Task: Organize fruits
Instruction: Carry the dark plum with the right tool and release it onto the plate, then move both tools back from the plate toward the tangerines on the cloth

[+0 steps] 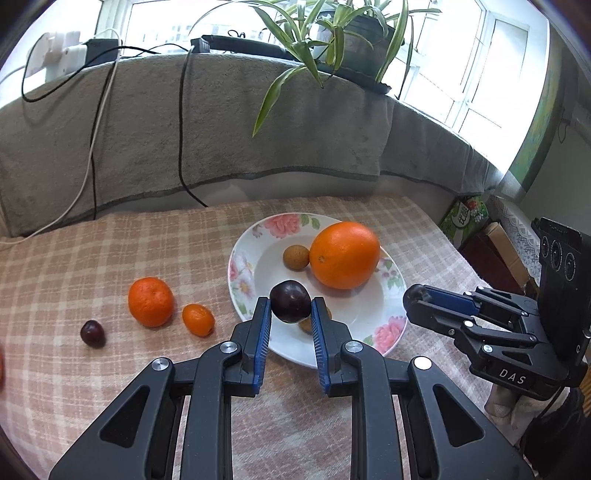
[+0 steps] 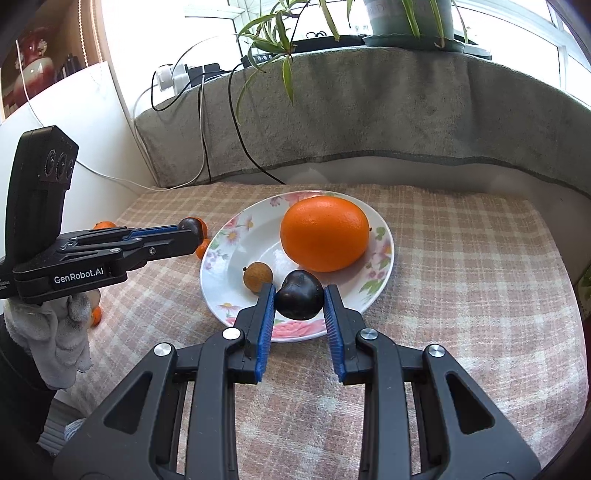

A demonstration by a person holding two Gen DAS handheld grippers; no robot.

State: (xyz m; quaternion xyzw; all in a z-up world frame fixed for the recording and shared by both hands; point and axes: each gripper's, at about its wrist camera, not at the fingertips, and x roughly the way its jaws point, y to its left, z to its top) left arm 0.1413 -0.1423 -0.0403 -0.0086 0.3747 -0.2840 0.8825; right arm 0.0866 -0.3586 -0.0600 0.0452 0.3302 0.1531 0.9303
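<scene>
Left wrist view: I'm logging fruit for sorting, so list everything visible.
plate: one, white with pink flowers, on checked cloth
orange: one, orange, on the plate
small brown fruit: one clearly, tan, on plate beside the orange
mandarin: one, orange, on cloth left of plate
small citrus: one, orange, between mandarin and plate
dark plum: three, purple-black; one in each gripper, one on cloth far left
spider plant: one, green, at the back
left gripper: one, black with blue pads, shut on a plum
right gripper: one, same colours, shut on a plum

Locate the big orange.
The big orange sits on the flowered plate, at its far side, beside a small brown fruit.
</scene>
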